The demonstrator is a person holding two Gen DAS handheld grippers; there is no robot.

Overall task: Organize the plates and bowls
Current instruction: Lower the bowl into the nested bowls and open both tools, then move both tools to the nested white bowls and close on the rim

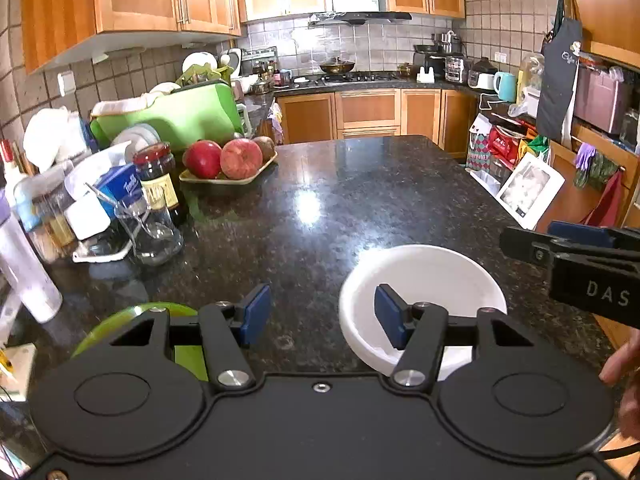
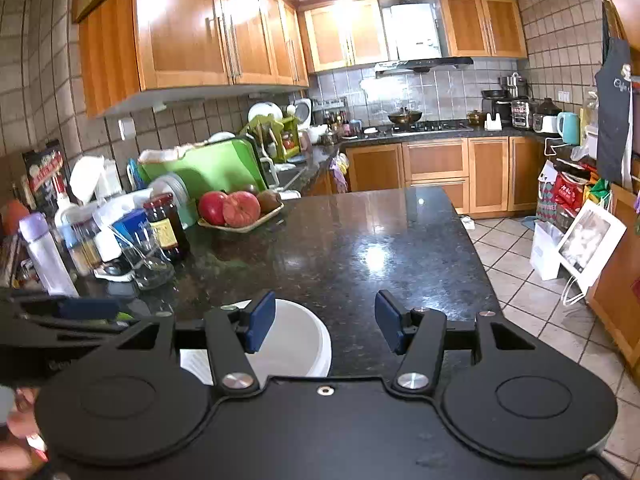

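Note:
A white bowl (image 1: 432, 276) sits on the dark granite counter (image 1: 340, 200), near its front edge. My left gripper (image 1: 323, 316) is open. Its right pad (image 1: 390, 316) stands over the bowl's inside and the bowl's left rim shows between the jaws, with no pad pressing on it. A green dish (image 1: 132, 318) lies at the lower left, mostly hidden behind the gripper's body. My right gripper (image 2: 326, 322) is open too. Its left pad (image 2: 262, 320) hangs over the same white bowl (image 2: 298, 340), whose right rim lies between the jaws. In the left wrist view the right gripper (image 1: 536, 240) reaches in from the right edge.
Along the counter's left side stand a tray of apples (image 1: 228, 160), a dark jar (image 1: 158, 180), an empty glass (image 1: 154, 232), a white bottle (image 1: 24, 268) and a green rack (image 1: 176, 112). The counter's right edge (image 2: 480, 256) drops to tiled floor (image 2: 520, 280). A hand (image 1: 624, 356) shows at the right.

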